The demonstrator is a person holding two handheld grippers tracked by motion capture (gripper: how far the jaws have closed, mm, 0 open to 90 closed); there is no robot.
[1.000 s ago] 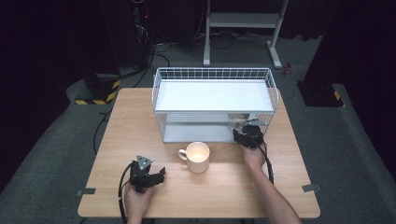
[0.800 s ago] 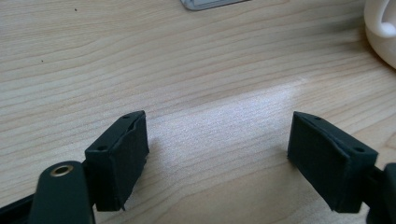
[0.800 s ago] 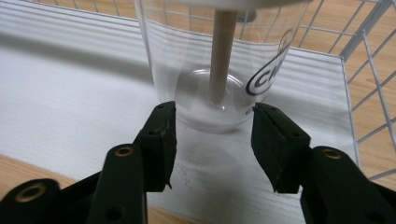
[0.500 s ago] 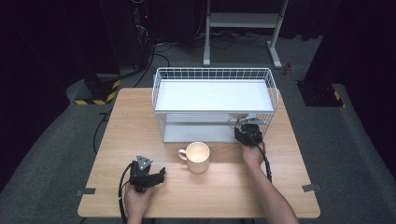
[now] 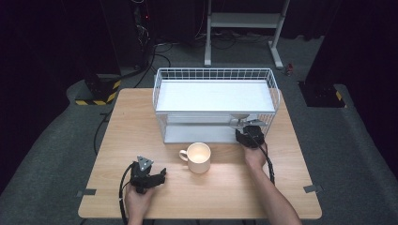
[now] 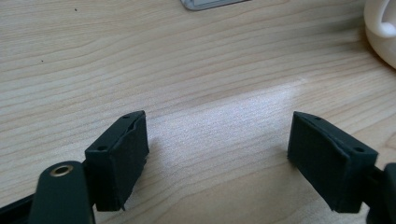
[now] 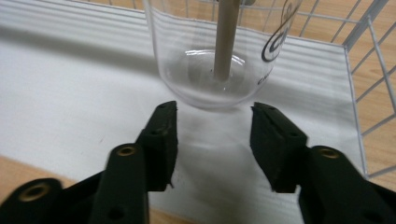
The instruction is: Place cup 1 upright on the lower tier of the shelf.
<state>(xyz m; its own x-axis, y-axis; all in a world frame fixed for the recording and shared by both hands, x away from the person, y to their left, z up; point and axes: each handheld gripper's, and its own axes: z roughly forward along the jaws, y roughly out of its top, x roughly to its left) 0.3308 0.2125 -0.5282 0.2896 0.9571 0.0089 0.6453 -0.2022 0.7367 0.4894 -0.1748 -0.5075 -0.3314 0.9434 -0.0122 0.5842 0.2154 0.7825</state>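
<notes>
We see table, pale wood, in dark room over grey floor. White wire rack stands at far side. Cream mug sits between our hands, just before rack. Clear glass with stick inside stands on rack's lower shelf. Right gripper at rack's right front: jaws apart, just closing then easing wider, glass just beyond pads, untouched. Left gripper rests low over bare table, jaws wide, empty. Glass top cut off; printed mark unreadable.
</notes>
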